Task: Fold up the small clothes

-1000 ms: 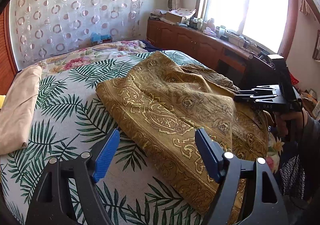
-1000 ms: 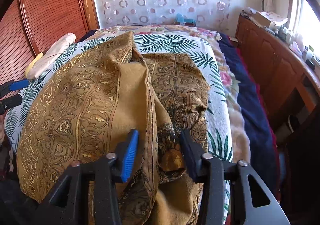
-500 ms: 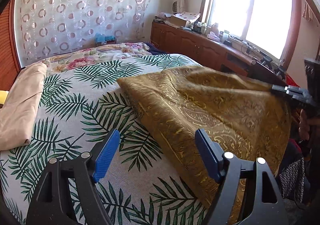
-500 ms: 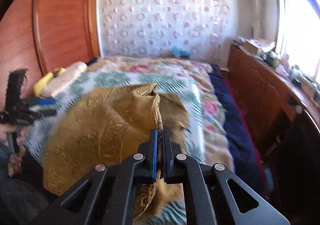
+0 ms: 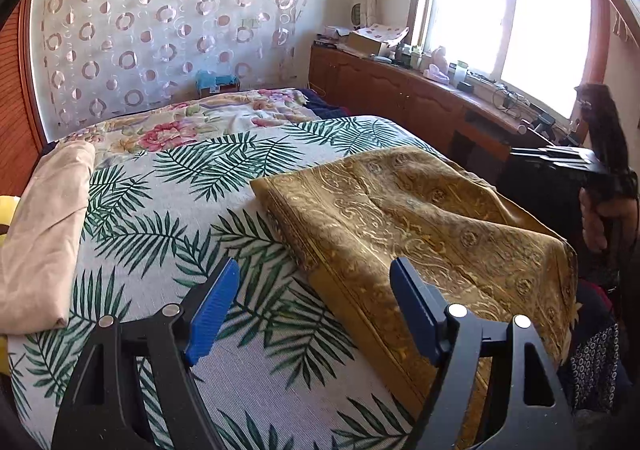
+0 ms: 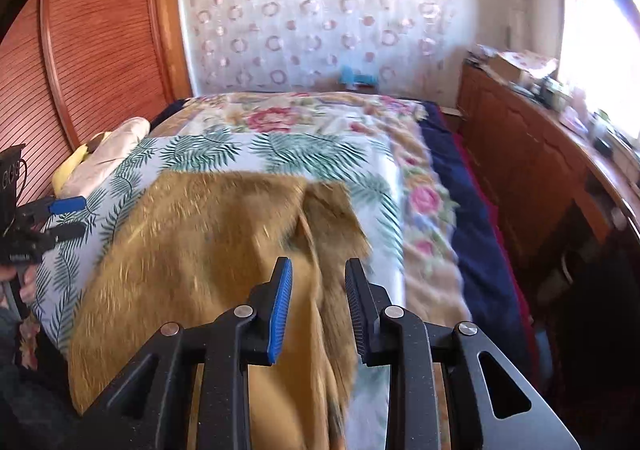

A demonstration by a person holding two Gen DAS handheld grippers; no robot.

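Golden cloth (image 5: 420, 226) lies on the bed (image 5: 168, 218), beneath my just-opened right tongs (image 6: 318, 302) (gripping nothing); left tongs (image 5: 316, 306) gape beside its edge.

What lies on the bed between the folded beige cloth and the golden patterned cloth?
Only bare palm-leaf bedsheet lies between the folded beige cloth and the golden patterned cloth; the left wrist view shows this best.

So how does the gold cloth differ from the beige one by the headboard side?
The gold cloth is patterned, rumpled, and hangs over the bed's near edge; the beige cloth is plain, lies flat and folded along the bed's left side. Both rest on the palm-leaf sheet, neither gripped.
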